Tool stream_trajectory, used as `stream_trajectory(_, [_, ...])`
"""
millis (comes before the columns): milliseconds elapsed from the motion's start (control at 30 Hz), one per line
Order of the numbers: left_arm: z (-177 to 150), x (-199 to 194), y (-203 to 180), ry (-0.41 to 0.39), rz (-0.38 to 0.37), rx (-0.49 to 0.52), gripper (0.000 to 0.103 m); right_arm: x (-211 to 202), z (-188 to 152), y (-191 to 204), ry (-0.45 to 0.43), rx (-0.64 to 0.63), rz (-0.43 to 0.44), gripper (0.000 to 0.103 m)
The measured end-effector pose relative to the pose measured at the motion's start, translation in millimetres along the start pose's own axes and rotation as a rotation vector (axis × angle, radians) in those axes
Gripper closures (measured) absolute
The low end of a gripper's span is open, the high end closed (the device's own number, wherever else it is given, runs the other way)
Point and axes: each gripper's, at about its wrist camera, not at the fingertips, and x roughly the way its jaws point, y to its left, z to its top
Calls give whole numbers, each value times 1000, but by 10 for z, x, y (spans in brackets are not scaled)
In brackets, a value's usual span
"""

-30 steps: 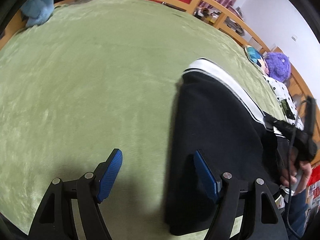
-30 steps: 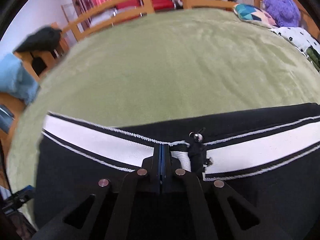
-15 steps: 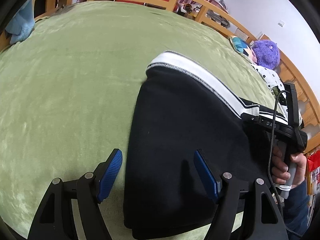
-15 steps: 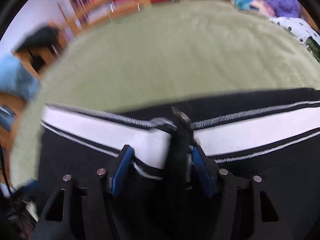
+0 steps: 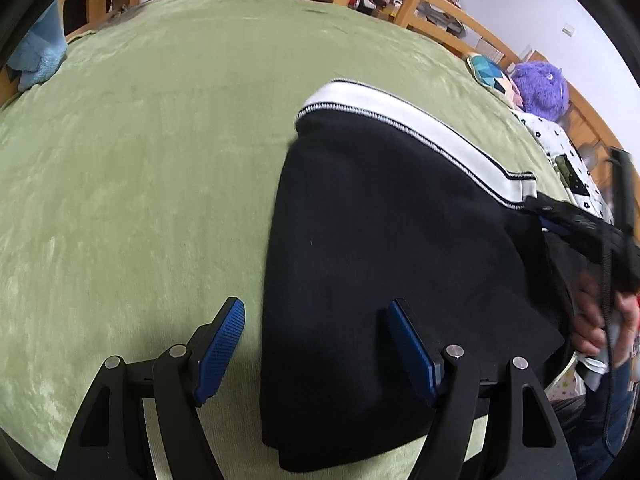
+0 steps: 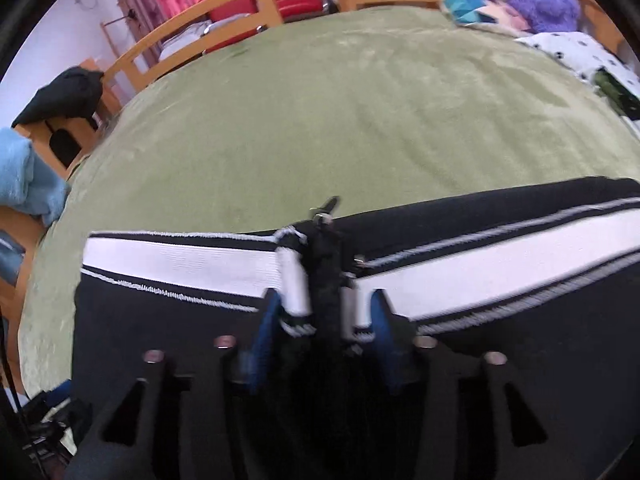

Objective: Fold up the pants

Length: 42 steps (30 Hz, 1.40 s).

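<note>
Right wrist view: black pants (image 6: 160,320) folded on green blanket (image 6: 320,100), white-striped waistband far side | right gripper (image 6: 324,320) jaws just opening, bunched waistband loose between them (blurry) | left gripper (image 5: 316,344) gaping, straddling pants' left edge, grasping nothing.

Matt black cloth pants (image 5: 384,248), plush green blanket (image 5: 152,152), ribbed blue gripper pads (image 5: 222,344)

Right wrist view motion-blurred, pants (image 6: 500,264) cut off at right edge, their lower part behind the tongs (image 6: 324,320)
</note>
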Motion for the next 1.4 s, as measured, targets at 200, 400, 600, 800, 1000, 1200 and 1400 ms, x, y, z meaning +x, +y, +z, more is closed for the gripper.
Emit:
stream_trajectory(200, [-113,-38,73,23,-27,-45,32,-409,-401,-258,49,35,75,45])
stream_trajectory(400, [-334,10,155,38,-105,-123,32,-153,-831,-14,160,-154,-5,48])
stream_trajectory(600, [-371,92,81,22,-130,-105,27,-482,-849,-17,96,-171,8,49])
stream_trajectory(800, [-306,-25,-91,-38,-29,-26,66,-876,-762,-367,-12,-116,-15,47])
stream_trajectory(1000, [-102,-506,-313,-107,-15,12,83,-1069,-763,-867,-42,14,-88,47])
stream_trajectory(1200, [108,-905,-868,-178,69,124,84,-1308,-855,-1234,-109,81,-153,47])
stream_trajectory(1400, [230,-1267,-1495,-259,90,218,84,-1655,-1006,-1547,-180,88,-294,46])
